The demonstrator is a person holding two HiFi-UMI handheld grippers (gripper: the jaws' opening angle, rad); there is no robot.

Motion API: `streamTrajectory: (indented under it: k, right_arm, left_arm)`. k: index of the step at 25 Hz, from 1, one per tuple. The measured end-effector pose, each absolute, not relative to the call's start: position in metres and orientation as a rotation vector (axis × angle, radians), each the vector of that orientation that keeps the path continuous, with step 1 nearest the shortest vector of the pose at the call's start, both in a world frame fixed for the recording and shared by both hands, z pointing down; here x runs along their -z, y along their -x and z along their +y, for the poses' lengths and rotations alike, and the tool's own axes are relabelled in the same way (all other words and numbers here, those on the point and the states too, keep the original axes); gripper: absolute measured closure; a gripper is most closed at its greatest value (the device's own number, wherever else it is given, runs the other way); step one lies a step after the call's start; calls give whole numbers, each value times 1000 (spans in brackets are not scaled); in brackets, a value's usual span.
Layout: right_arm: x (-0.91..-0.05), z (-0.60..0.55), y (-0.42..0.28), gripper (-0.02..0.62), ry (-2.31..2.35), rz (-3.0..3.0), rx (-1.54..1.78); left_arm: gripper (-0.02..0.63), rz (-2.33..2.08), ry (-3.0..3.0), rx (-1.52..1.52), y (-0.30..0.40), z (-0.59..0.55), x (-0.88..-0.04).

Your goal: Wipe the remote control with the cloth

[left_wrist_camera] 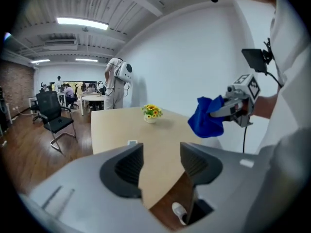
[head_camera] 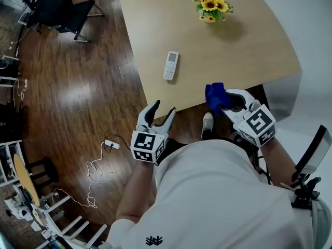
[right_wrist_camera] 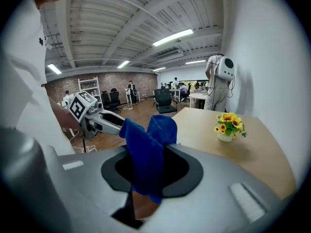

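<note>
Two grippers hang just short of the table's [head_camera: 259, 45] near edge, both aimed across it and a little downward, a pose that suits reaching in over the top. The right gripper [head_camera: 222, 104] is clamped on the cloth [head_camera: 214, 93]. The blue fabric is bunched between the jaws, with folds standing out past the tips. That probably means soft cloth, not hard plastic, would meet the remote first. The left gripper [head_camera: 164, 108] holds nothing. Its jaws stand partly apart, and only the table edge and floor show through the gap. Left free like this, it looks ready to steady or pinch the remote while the other one wipes.

The remote [head_camera: 171, 65] lies flat on the table near its left edge, long side pointing away from the person, well apart from both grippers and untouched. It sits closer to the left gripper's line than the right's. The flowers [head_camera: 211, 5] stand at the far side, well clear of any wiping path.
</note>
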State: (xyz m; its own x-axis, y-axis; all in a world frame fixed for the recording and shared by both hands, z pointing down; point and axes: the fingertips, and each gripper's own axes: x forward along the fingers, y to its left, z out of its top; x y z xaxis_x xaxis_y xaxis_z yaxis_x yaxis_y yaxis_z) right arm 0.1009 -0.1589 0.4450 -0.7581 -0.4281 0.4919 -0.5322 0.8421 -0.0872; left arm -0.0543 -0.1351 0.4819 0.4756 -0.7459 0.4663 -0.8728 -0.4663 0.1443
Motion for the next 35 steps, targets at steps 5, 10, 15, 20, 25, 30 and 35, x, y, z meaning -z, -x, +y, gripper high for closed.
streamTrajectory:
  k: [5,10,15,20,25,30,35]
  right_arm:
    - [-448,-160,-108,506,-700,-2540,-326]
    - [-447,-178,-108,506,-775,-2530,-360]
    - [-442,-181,-111,506,-825,-2489,-398]
    - [-446,-182,-123,506,-862,-2423,-431]
    - [-450,-183,-137,506,-896,-2366,-467]
    - [-449,-188,-145,506,-911,-2344,-475]
    - [-453,-198,-151,506,-895,-2346,-485]
  left_arm:
    - [305,-1401,-2295,-599,57,-151,-510]
    - [281,-1440,-2243,-691,75,-199,-554]
    - [270,-1440,-2177,-728,73,-246,-589]
    - [252,-1470,-2134,-793,77,-281,-633]
    - [252,-1462,-2091,-819,71,-297,-659]
    - [252,-1481,-2042,-862,75,-306,-674]
    - [261,-1477,-2012,-880,73,-313,-685]
